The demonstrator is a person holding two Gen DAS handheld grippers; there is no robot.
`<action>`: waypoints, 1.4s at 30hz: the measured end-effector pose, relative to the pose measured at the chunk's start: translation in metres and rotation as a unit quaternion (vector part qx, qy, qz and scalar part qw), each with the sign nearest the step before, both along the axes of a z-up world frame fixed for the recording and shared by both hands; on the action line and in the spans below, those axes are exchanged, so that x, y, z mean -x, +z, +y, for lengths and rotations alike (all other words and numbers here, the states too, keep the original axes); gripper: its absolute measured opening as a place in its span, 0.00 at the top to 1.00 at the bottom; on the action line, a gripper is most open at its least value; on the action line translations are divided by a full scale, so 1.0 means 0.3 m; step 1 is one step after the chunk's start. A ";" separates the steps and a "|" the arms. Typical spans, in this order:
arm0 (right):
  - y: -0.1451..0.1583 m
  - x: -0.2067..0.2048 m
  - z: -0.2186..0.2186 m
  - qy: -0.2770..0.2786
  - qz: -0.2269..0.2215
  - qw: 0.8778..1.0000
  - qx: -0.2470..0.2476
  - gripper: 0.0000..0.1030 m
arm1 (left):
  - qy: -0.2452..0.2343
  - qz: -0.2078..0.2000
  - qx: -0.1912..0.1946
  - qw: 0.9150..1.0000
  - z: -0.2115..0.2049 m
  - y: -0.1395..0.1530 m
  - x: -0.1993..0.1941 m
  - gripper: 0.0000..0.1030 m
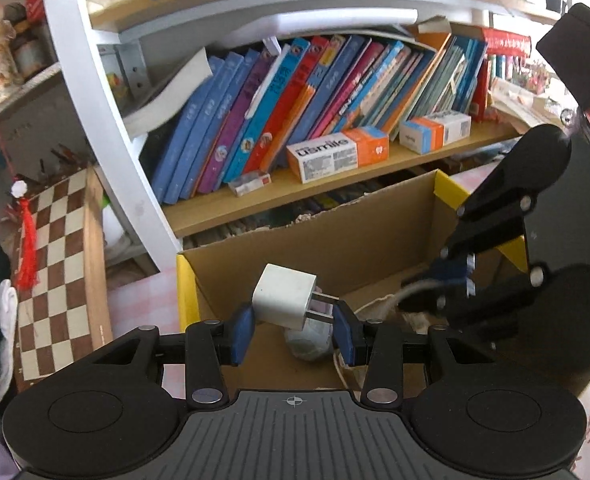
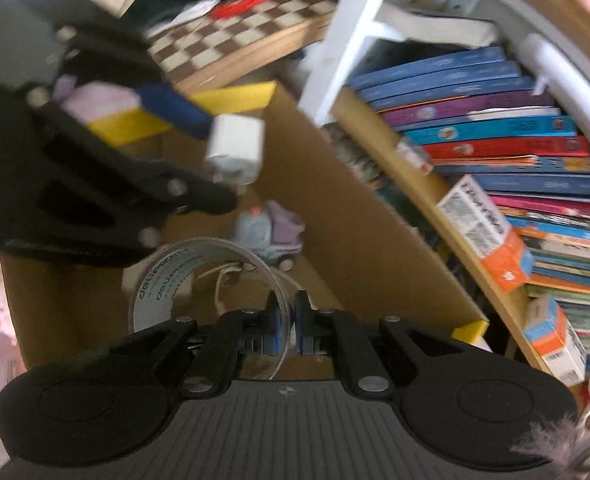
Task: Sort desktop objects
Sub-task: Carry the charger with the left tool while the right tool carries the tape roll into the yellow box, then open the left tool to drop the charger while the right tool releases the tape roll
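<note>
A white charger plug (image 1: 285, 296) is clamped between the blue pads of my left gripper (image 1: 293, 332), prongs pointing right, above the open cardboard box (image 1: 335, 236) with yellow flap edges. My right gripper (image 2: 289, 324) is shut on the rim of a clear tape roll (image 2: 163, 276) and hangs over the same box (image 2: 335, 216). In the right wrist view the left gripper (image 2: 225, 152) with the charger (image 2: 237, 144) is at the upper left. In the left wrist view the right gripper (image 1: 453, 272) reaches in from the right, blurred.
Inside the box lie a small pastel toy car (image 2: 271, 232) and a white cable (image 1: 375, 304). Behind the box stands a bookshelf (image 1: 255, 196) with leaning books and orange-and-white cartons (image 1: 337, 152). A chessboard (image 1: 59, 272) leans at the left. The desk surface is pink.
</note>
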State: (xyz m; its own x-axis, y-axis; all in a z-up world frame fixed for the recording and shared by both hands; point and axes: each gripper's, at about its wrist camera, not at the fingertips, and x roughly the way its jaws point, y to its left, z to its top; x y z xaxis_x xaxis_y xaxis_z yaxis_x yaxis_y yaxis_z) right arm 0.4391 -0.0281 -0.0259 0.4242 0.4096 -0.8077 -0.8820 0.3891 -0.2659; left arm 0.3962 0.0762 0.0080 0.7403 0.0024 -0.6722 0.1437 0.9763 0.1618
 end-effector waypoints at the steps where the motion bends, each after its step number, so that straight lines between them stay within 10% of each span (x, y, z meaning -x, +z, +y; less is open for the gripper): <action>1: -0.008 -0.001 0.005 0.008 0.004 1.000 0.007 0.94 | 0.000 0.005 -0.002 1.000 0.001 -0.006 -0.011 0.60; 22: -0.051 -0.044 0.047 0.065 0.032 0.997 0.037 0.93 | -0.003 0.077 -0.030 0.997 -0.002 -0.084 -0.096 0.60; 28: -0.047 -0.037 0.049 0.067 0.030 0.997 0.031 0.67 | -0.007 0.080 -0.042 0.996 -0.015 -0.084 -0.095 0.54; 32: -0.022 -0.021 0.042 0.066 0.019 0.997 0.021 0.29 | -0.013 0.074 -0.045 0.996 -0.021 -0.073 -0.078 0.43; 42: 0.057 0.019 -0.009 0.040 0.002 0.999 -0.006 0.20 | -0.011 0.032 -0.042 0.999 -0.024 0.008 0.005 0.28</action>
